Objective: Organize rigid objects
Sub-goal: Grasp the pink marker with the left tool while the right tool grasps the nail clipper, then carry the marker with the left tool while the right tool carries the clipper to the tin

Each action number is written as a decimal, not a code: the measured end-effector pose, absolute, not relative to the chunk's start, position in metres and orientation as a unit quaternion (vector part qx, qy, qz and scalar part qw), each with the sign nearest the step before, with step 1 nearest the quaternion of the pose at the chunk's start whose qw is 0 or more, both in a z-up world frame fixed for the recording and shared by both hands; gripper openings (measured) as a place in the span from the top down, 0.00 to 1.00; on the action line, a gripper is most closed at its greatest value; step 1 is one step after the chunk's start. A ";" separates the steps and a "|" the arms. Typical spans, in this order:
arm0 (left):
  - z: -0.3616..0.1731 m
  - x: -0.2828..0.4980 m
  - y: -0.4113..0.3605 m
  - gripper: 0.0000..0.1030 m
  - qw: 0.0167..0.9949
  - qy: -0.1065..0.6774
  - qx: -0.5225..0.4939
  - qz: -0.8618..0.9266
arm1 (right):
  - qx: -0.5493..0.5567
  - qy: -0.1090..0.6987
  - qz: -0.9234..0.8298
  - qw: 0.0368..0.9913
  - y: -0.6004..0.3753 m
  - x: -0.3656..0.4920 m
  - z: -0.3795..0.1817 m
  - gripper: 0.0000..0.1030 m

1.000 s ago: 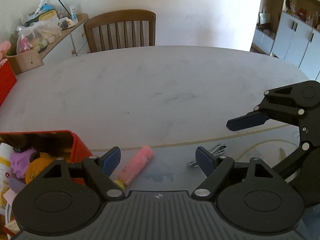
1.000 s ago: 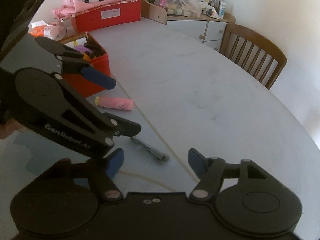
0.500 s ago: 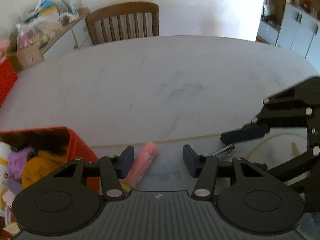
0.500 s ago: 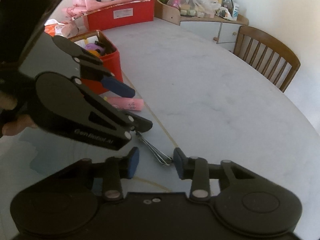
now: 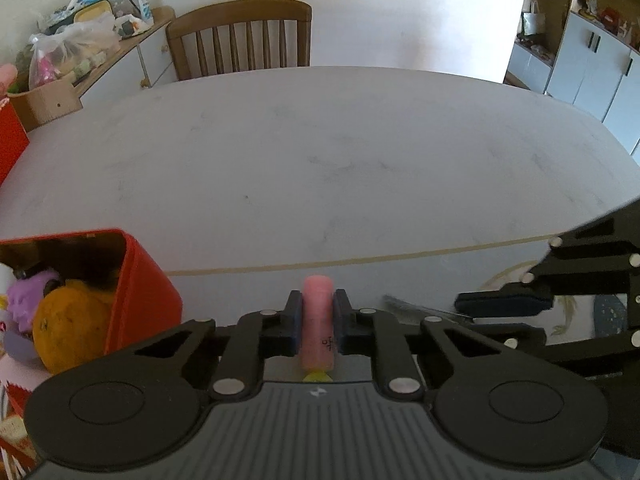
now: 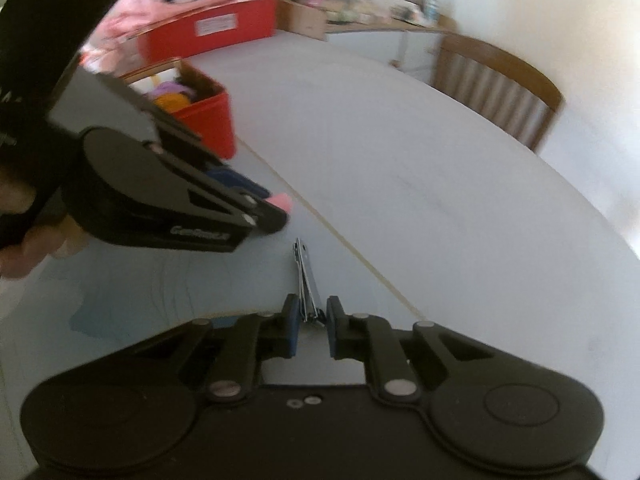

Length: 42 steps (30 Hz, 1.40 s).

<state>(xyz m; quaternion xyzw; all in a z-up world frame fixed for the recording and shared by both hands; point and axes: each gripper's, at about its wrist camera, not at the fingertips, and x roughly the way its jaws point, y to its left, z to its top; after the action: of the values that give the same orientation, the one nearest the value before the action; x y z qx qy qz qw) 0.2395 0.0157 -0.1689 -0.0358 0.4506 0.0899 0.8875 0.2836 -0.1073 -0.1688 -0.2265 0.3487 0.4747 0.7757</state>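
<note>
We are closing the left gripper (image 5: pixel 316 322) on the pink tube (image 5: pixel 317 320), and its jaws, which have just been closing, are now pressing on the tube's two sides with the far end sticking out past the pads. We are closing the right gripper (image 6: pixel 308 326) too, and its jaws have just come together around the near end of the metal nail clipper (image 6: pixel 306 282), which is lying flat on the desk (image 5: pixel 320 160) and pointing away from us. The red box (image 5: pixel 136 300), our likely goal, is sitting just to the left of the tube, already holding a purple toy and an orange one. We are judging the clipper the riskier grasp: it is thin, smooth and caught only at its end, so it may pivot or slip out as we lift. The two grippers are also working close beside each other near the box, so we may knock one against the other, or against the box wall, while carrying.
</note>
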 end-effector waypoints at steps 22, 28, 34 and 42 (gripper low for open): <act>-0.150 0.170 0.008 0.85 0.879 0.457 -0.113 0.073 | -0.084 0.402 0.387 0.826 -0.163 0.236 -0.134 0.89; -0.135 0.153 0.007 0.85 0.884 0.446 -0.124 0.066 | -0.095 0.391 0.388 0.830 -0.163 0.215 -0.121 0.90; -0.116 0.135 0.012 0.85 0.888 0.437 -0.130 0.057 | -0.088 0.379 0.389 0.835 -0.159 0.200 -0.106 0.89; -0.090 0.113 0.036 0.85 0.896 0.419 -0.136 0.057 | -0.079 0.350 0.401 0.843 -0.136 0.186 -0.074 0.89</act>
<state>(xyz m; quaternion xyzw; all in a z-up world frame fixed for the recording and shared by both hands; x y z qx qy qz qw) 0.1134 0.0357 -0.0899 -0.1363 0.4191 0.0568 0.8959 0.1861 -0.1363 -0.0737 -0.0790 0.3501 0.4009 0.8429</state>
